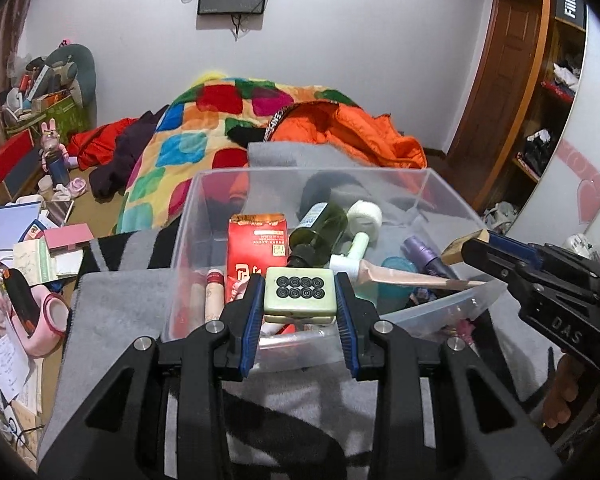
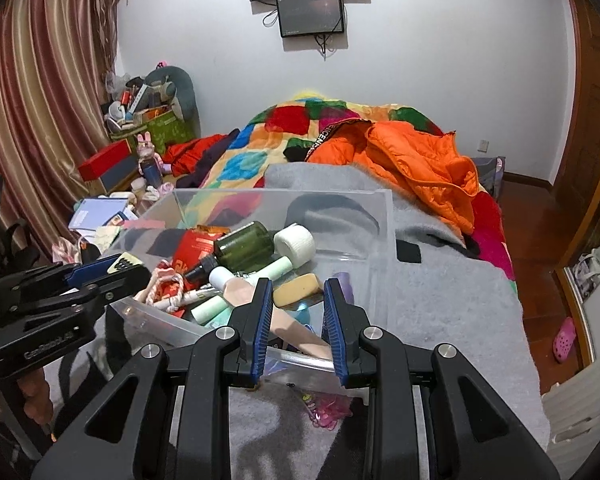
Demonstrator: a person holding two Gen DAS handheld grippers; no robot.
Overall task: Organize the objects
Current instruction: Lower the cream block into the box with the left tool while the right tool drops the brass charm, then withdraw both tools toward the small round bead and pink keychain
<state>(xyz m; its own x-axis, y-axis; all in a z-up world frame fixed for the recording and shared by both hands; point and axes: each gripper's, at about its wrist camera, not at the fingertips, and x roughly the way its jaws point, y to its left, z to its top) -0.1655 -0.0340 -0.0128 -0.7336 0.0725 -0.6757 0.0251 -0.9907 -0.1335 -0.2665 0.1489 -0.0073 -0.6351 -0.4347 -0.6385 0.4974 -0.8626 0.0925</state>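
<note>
Left gripper: clenched on a pale green mahjong tile, its 2 blue-padded fingers pressed flat against the tile's left and right sides; the tile's top face shows 8 dark circles in 2 rows of 4.
Tile position: held at the near edge of the clear plastic bin, above the bin's near contents.
Right gripper: fingers part-way apart, with a yellowish block seen between the tips; from the left wrist view the tips meet a tan block at the bin's right rim, and the grip looks closed on it, though contact on both pads is not fully clear.
Bin: transparent, sitting on a grey blanket spread over the bed.
Bin contents: a dark green bottle lying on its side, a white roll beside it, a red packet standing near the left, a pinkish tube lying across the middle, a purple bottle toward the right, a pale green tube near the front.
Behind the bin: an orange jacket and a multicoloured quilt on the bed.
Left of the bed: cluttered papers and boxes on the floor.
</note>
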